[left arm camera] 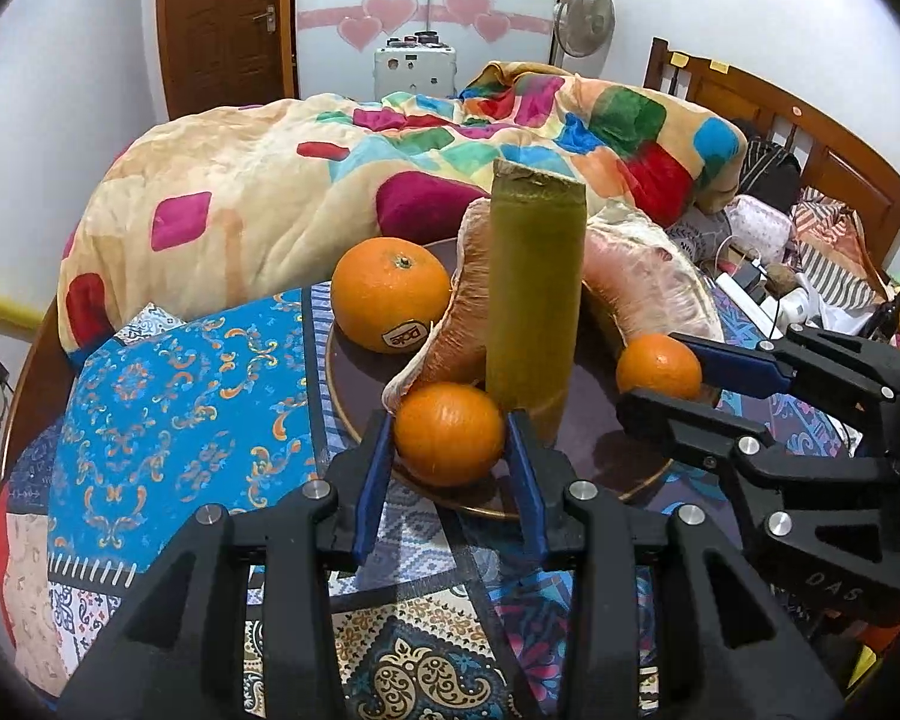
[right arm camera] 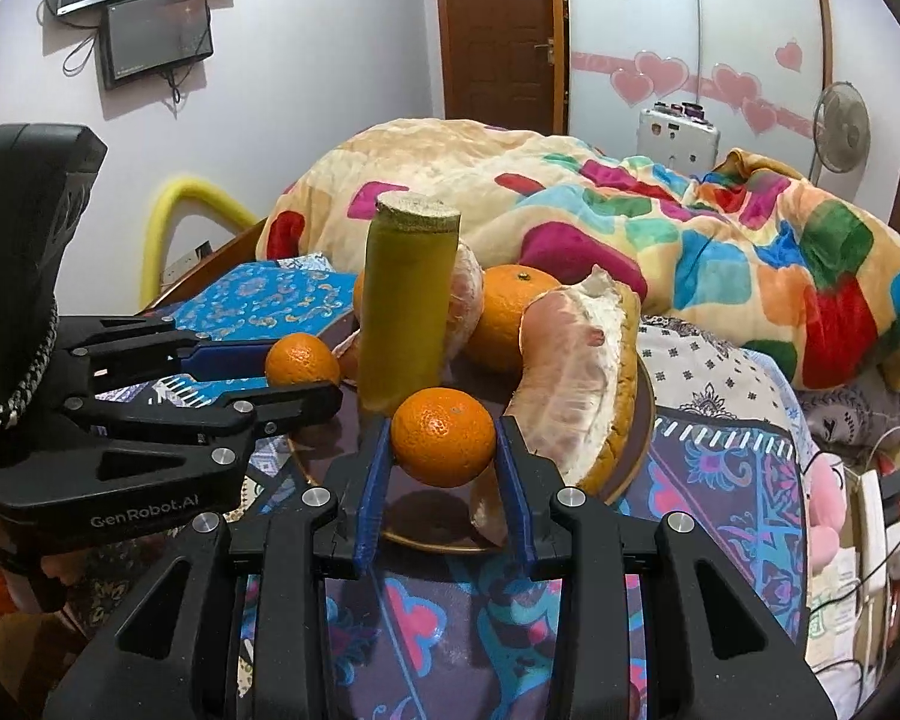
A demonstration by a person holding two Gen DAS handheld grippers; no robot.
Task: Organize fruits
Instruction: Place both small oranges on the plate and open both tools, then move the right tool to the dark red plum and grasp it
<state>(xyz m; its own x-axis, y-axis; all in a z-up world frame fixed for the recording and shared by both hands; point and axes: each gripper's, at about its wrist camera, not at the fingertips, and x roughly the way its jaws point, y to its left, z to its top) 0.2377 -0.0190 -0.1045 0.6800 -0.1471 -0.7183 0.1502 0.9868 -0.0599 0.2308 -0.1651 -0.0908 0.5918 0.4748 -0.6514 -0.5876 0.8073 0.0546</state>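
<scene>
Left wrist view: 3 oranges on plate [left arm camera: 600, 468], 2 grippers each clamping 1 small orange.

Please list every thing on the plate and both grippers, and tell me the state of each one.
left gripper: shut on a small orange
right gripper: shut on a second small orange
big orange: whole, stickered, resting on plate
pomelo pieces: peeled, lying on plate
green stalk: standing upright on plate

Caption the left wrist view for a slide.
Left gripper shut on a small orange at the plate edge; right gripper shut on another orange.
</scene>
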